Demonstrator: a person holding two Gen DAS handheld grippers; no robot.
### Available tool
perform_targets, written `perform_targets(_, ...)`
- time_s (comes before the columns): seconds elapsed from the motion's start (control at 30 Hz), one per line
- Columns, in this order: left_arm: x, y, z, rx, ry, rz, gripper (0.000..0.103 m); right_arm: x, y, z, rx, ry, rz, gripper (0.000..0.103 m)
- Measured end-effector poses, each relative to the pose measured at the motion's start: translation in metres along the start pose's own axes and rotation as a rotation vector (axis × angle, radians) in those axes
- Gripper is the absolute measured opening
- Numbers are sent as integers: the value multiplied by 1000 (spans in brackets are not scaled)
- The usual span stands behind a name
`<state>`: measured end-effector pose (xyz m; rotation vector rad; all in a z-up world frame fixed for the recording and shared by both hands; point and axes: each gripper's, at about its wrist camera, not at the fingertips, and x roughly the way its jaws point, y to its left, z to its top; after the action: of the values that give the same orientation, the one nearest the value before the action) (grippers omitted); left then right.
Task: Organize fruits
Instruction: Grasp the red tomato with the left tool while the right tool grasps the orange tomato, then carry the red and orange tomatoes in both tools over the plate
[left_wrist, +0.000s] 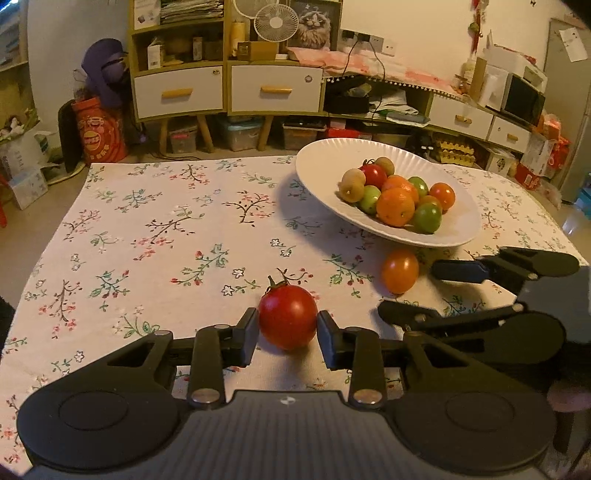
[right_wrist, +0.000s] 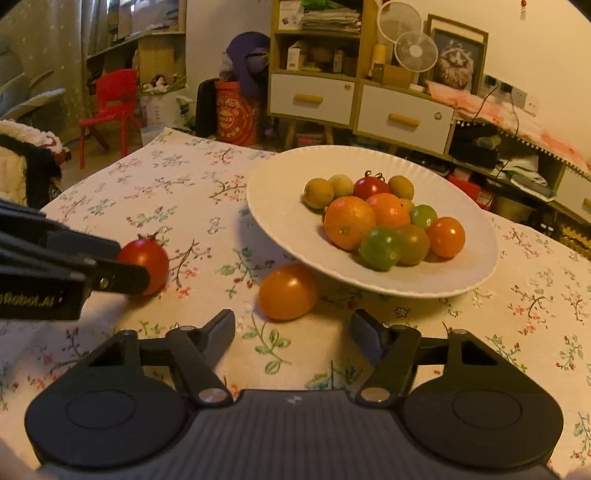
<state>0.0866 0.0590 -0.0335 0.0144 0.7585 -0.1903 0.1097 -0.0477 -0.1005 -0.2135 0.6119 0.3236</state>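
Observation:
A red tomato (left_wrist: 288, 321) with a green stalk sits between the pads of my left gripper (left_wrist: 288, 332), which is shut on it just over the floral tablecloth. The right wrist view shows the same red tomato (right_wrist: 147, 258) partly behind the left gripper (right_wrist: 133, 262). An orange tomato (right_wrist: 288, 291) lies on the cloth by the near rim of the white plate (right_wrist: 280, 206). My right gripper (right_wrist: 291, 325) stands open just short of it, nothing between its fingers. From the left, this right gripper (left_wrist: 410, 290) is beside the orange tomato (left_wrist: 399, 269). The plate (left_wrist: 321, 173) holds several fruits (left_wrist: 395, 195).
The floral tablecloth (left_wrist: 166, 229) covers the table, with bare cloth left of the plate. Beyond the far edge stand drawer cabinets (left_wrist: 229, 88), an orange bag (left_wrist: 98, 131) and storage boxes. A red chair (right_wrist: 110, 99) stands on the floor at far left.

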Motion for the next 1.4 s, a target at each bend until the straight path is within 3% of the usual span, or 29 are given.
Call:
perform_targets(0.17, 5, 2, -1, -39, -9, -26, 31, 3, 1, 4, 18, -14, -2, 50)
perform_targets(0.57, 19, 3, 3, -99, 12, -16, 34, 6, 1, 6, 51, -28, 2, 35)
perform_targets(0.87, 17, 0, 4, -101, 30, -1, 33, 3, -1, 7, 42, -23, 12, 33)
perform_targets(1.4, 3, -25, 3, -92, 24, -43, 32, -30, -15, 3, 13, -11, 62, 33)
